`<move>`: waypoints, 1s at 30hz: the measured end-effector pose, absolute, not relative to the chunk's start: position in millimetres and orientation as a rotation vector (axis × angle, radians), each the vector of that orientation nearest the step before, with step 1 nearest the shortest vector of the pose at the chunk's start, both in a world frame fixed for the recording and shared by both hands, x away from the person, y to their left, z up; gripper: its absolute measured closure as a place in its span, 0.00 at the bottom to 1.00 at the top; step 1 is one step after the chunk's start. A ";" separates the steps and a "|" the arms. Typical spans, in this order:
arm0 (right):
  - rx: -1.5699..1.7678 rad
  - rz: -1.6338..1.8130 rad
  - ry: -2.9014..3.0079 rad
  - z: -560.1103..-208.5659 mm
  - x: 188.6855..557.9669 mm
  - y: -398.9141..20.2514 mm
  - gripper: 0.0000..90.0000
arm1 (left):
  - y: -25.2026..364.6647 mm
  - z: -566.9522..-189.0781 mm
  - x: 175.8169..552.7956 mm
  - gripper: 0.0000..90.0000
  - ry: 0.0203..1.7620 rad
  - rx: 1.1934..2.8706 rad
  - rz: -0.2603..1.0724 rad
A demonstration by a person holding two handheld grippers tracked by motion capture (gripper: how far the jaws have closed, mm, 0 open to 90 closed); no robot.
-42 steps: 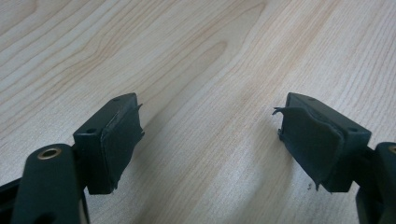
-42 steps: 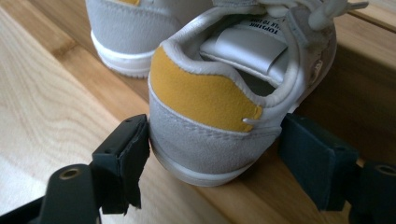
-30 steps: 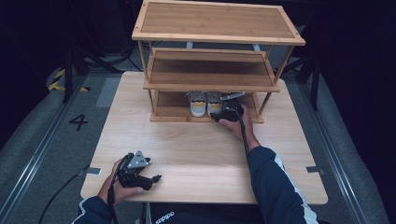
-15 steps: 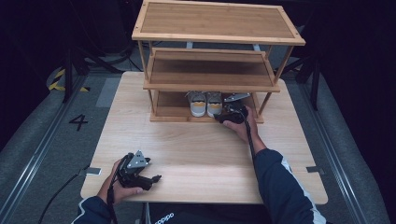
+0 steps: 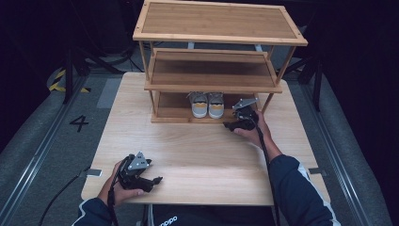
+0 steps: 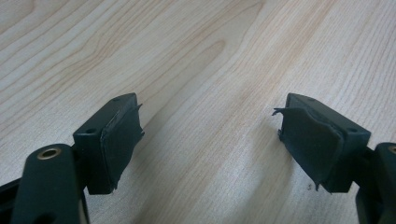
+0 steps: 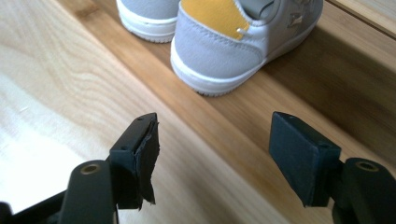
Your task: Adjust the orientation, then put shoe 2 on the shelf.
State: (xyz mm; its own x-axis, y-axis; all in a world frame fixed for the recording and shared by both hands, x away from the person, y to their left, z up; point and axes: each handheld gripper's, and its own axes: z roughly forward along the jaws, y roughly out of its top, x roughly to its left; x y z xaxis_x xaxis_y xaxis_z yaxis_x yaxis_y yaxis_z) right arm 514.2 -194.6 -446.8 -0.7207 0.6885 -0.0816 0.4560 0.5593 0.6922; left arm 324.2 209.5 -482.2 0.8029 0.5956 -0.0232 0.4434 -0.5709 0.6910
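A pair of small grey shoes with yellow heels [image 5: 207,104] stands side by side on the bottom shelf of a wooden rack [image 5: 214,80], heels facing me. The nearer shoe [image 7: 229,37] fills the top of the right gripper view. My right gripper [image 5: 229,125] [image 7: 212,158] is open just in front of the bottom shelf's edge, right of the shoes, with nothing between its jaws. My left gripper [image 5: 157,179] [image 6: 210,140] rests open near the table's front left edge, over bare wood.
The three-tier rack takes up the far half of the light wooden table [image 5: 188,150]. Its middle and top shelves hold nothing. Dark floor, cables and a yellow-black marker [image 5: 59,80] surround the table.
My right gripper has drawn back a little from the shoes toward the shelf's front right. The left gripper has stayed put.
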 end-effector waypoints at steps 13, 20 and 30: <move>0.856 0.894 2.492 -435.5 483.8 -217.5 0.36 | 209.5 -482.2 324.3 0.23 0.757 2.274 0.277; 0.832 0.864 2.504 -437.9 464.1 -232.1 0.36 | 209.5 -482.1 324.7 0.23 0.757 2.276 0.276; 0.784 0.846 2.500 -433.8 441.0 -247.1 0.35 | 209.4 -482.0 325.0 0.23 0.754 2.278 0.277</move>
State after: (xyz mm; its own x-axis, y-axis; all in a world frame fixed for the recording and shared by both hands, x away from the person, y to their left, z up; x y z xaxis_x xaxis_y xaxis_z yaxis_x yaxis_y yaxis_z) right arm 441.0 -247.1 -433.8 -0.7694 0.6141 -0.1757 0.3813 0.6623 0.6450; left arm 325.0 209.4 -482.0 0.8067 0.5906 -0.0183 0.4382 -0.5772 0.6890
